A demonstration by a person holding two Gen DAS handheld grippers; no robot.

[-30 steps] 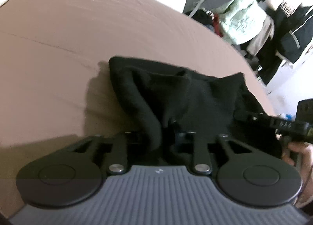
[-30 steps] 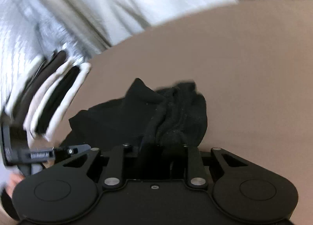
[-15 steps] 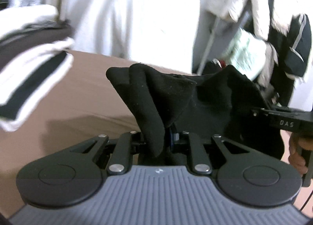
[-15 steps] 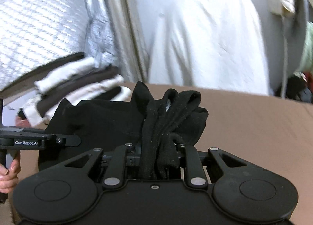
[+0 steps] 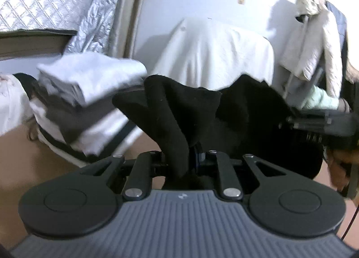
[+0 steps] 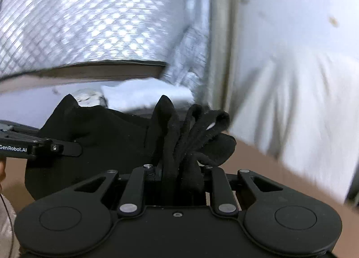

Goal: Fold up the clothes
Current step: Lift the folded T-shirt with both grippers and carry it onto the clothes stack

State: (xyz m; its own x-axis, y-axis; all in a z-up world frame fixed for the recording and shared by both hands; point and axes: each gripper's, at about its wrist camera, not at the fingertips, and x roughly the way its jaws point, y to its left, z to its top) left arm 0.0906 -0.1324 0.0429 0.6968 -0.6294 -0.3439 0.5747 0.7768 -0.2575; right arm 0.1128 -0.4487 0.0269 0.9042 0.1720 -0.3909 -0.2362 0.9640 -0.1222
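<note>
A folded black garment is held up between both grippers above the brown bed. My left gripper is shut on its left edge, with cloth bunched between the jaws. My right gripper is shut on the other edge, where several folded layers stick up. The right gripper also shows in the left wrist view, and the left gripper in the right wrist view. A stack of folded white and grey clothes lies just beyond the garment, to the left.
A silver quilted panel and a white wall stand behind the bed. A white sheet-covered object is ahead. Clothes hang on a rack at the right. A white pillow lies at the far left.
Both grippers have lifted the black garment off the bed and tilted up, carrying it toward the stack of folded clothes, which now sits close ahead.
</note>
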